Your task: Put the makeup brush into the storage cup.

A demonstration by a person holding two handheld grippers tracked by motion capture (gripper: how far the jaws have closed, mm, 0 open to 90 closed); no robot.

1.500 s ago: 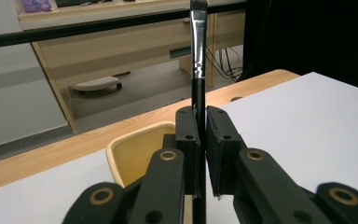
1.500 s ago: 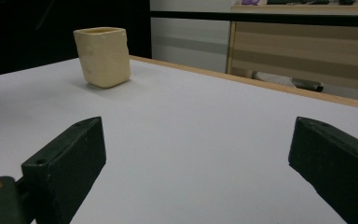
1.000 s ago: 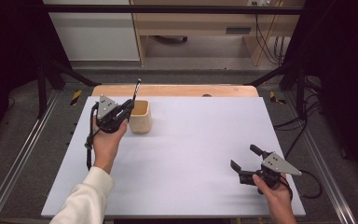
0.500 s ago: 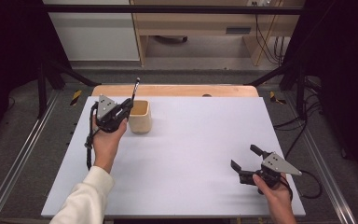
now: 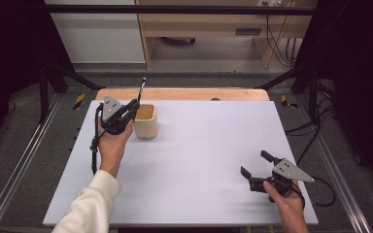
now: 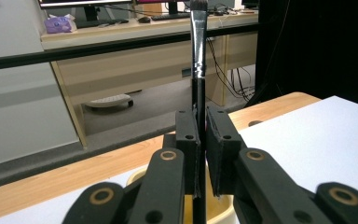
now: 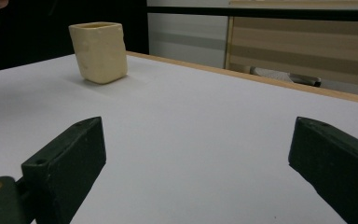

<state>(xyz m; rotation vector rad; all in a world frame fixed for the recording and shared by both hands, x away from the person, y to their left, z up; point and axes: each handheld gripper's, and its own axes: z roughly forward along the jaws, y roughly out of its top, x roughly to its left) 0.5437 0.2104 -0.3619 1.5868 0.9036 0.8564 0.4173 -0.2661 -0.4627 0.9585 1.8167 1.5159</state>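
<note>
A cream, square-sided cup (image 5: 145,121) stands at the far left of the white table top (image 5: 204,145). My left gripper (image 5: 134,107) hangs just left of the cup's rim, shut on a thin brush (image 5: 141,90) with a black handle and a silver ferrule. The brush points up and away. In the left gripper view the brush (image 6: 198,51) runs upright between the closed jaws of my left gripper (image 6: 201,140), with the cup rim (image 6: 216,211) below. My right gripper (image 5: 255,163) rests open near the front right, holding nothing. In the right gripper view the cup (image 7: 100,51) stands far off, beyond my right gripper (image 7: 200,158).
A wooden strip (image 5: 184,93) edges the far side of the table. Black frame posts (image 5: 48,73) and metal rails (image 5: 19,170) flank it. A cable (image 5: 326,194) trails from the right gripper. Cabinets (image 5: 199,24) stand beyond on the floor.
</note>
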